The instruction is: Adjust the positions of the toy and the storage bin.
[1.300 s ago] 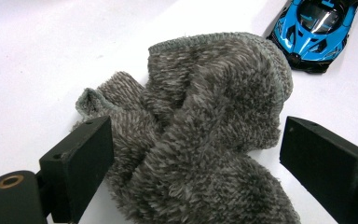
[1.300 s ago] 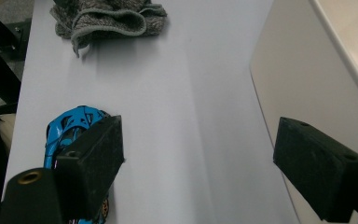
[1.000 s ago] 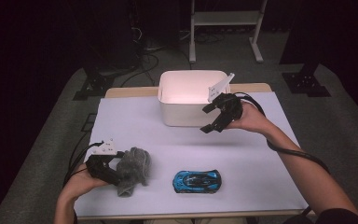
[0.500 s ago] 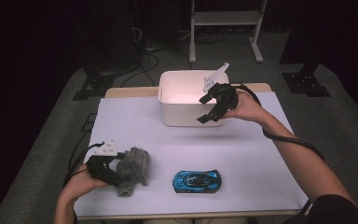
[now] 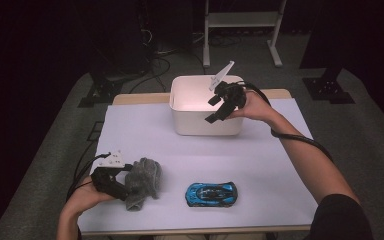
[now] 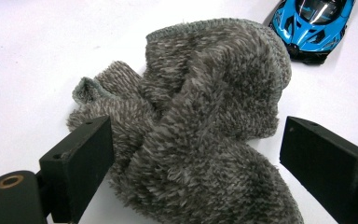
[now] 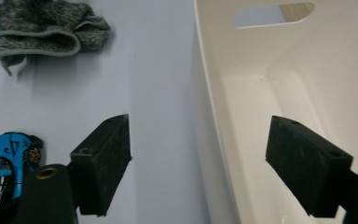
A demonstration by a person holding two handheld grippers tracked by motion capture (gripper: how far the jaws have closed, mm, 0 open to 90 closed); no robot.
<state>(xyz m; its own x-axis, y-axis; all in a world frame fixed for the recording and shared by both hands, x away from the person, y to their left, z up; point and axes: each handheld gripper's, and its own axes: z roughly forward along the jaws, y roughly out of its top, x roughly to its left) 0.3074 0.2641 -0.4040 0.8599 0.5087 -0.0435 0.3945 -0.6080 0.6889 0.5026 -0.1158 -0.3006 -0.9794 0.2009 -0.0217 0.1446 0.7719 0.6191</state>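
a: what's in the white bin [image 5: 206,122]?

b: nothing visible. in the right gripper view its inner walls and floor look bare, with a handle slot in the far wall. it stands at the far middle of the white table [image 5: 280,170].

a: and the right gripper [image 5: 219,107]?

b: it sits at the bin's near right rim. its jaws are wide apart and have just been closing a little, with nothing gripped; the bin's wall runs up between them, untouched.

a: the left one?

b: the left gripper [image 5: 122,185] is at the near left, resting at the grey fuzzy cloth [image 5: 142,182]. in the left gripper view the jaws stand well apart on either side of the crumpled cloth; the left pad is right against the pile, the right pad clear of it, so no grip.

a: anything else?

b: a blue toy car [image 5: 211,193] lies near the front edge, just right of the cloth.
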